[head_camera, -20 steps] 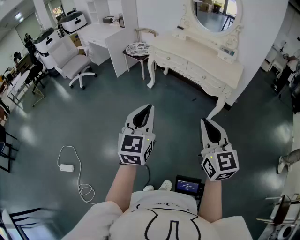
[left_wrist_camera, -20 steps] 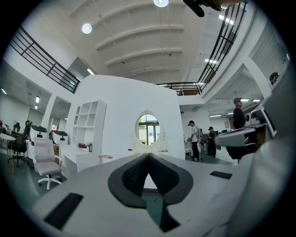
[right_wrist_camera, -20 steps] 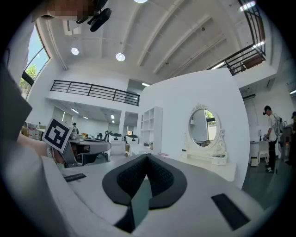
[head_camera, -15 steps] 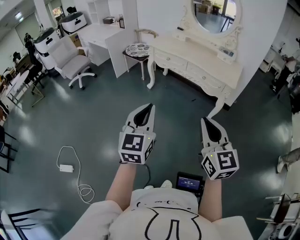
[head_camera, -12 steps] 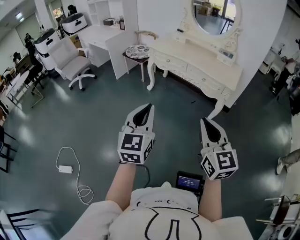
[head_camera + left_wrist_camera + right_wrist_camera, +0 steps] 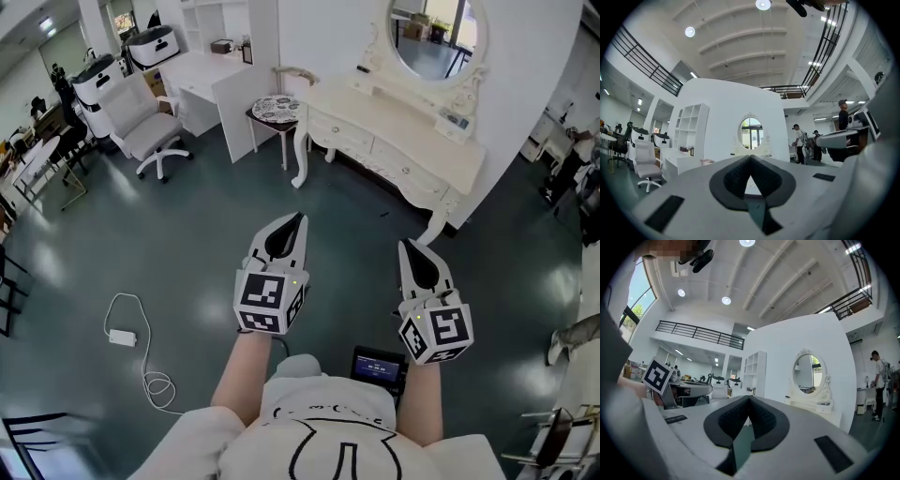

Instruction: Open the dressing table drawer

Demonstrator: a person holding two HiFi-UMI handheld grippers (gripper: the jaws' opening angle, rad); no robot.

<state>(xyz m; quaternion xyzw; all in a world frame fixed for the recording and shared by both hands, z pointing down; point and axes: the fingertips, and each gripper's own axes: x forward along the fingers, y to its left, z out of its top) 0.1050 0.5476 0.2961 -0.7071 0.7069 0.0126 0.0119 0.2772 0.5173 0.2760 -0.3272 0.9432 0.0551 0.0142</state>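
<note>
The cream, carved-leg dressing table [image 6: 403,117] stands against the white wall under its oval mirror [image 6: 439,33]. Its drawers [image 6: 407,170] run along the front, all flush & shut, so the task isn't begun yet. A small round stool w/ patterned top [image 6: 275,97] sits just beside the table's left end. Both tongs are well short of the table, over bare dark-teal floor [image 6: 187,216], held level & aimed at it, prob. an approach pose. Left gripper [image 6: 296,221]: jaws closed tip to tip, nothing btwn them. Right gripper [image 6: 406,247]: same, pads met, empty. Closed jaws are likely just how they're carried; they'd need to part before taking a drawer knob, which is too small to make out here.
</note>
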